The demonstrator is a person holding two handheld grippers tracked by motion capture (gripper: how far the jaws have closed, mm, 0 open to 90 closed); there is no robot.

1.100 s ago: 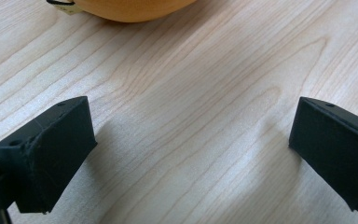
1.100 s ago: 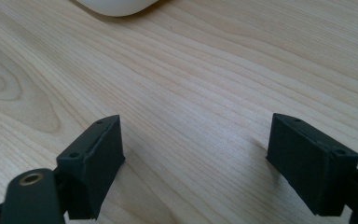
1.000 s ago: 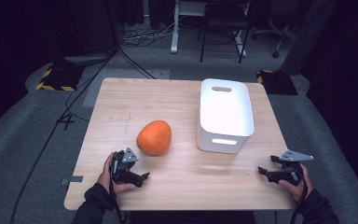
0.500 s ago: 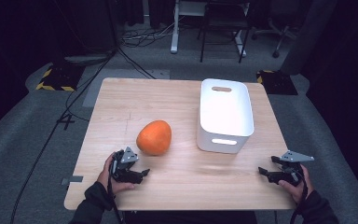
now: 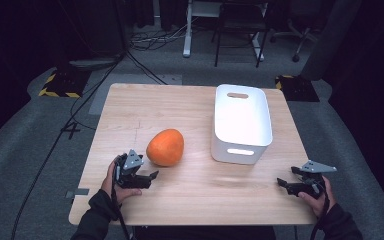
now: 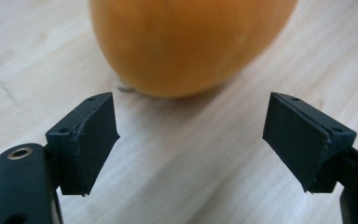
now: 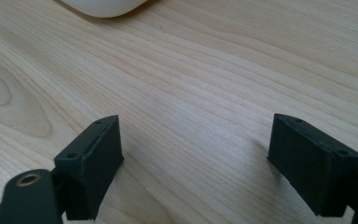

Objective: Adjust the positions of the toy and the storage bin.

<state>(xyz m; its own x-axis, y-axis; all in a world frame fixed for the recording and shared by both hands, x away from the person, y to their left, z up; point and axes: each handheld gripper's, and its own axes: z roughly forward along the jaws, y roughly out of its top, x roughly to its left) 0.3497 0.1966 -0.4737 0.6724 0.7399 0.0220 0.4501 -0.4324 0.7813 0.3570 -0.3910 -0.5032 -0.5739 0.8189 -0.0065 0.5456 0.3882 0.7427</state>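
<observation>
Left hand-held gripper (image 5: 150,176) beside orange (image 5: 165,147), bin (image 5: 242,123) beyond.

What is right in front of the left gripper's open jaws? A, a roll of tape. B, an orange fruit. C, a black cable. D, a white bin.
B: in the left gripper view the orange fruit sits on the wooden table just beyond the left gripper, untouched by its open jaws.
</observation>
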